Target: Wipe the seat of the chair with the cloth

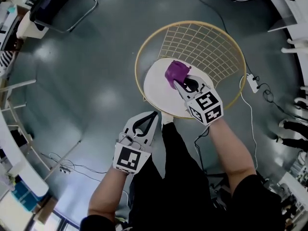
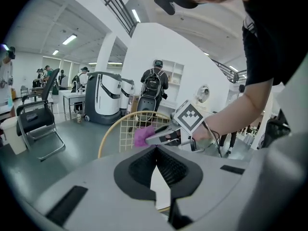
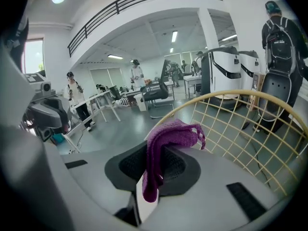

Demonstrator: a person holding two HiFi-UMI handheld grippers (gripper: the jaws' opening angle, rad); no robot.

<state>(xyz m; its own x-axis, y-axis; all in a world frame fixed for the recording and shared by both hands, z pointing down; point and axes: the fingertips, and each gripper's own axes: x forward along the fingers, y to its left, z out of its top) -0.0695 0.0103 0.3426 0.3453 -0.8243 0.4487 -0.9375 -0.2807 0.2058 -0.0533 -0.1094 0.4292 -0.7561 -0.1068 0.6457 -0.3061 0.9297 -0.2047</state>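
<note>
While the right gripper [image 1: 179,83] jaws pinch a bunched purple cloth [image 1: 176,72] over the white round seat [image 1: 154,88], the left gripper [image 1: 155,114] jaws meet, empty, beside the seat's rim; the right gripper covers part of that rim.

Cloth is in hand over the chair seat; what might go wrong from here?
1. The cloth is bunched in the right gripper's jaws, so the jaws themselves may scrape the seat, or the cloth may slip out.
2. The wire backrest stands just beyond; a loose cloth end might snag on it.
3. The left gripper, shut on nothing, hangs clear of the seat, so nothing steadies it against a push.
</note>
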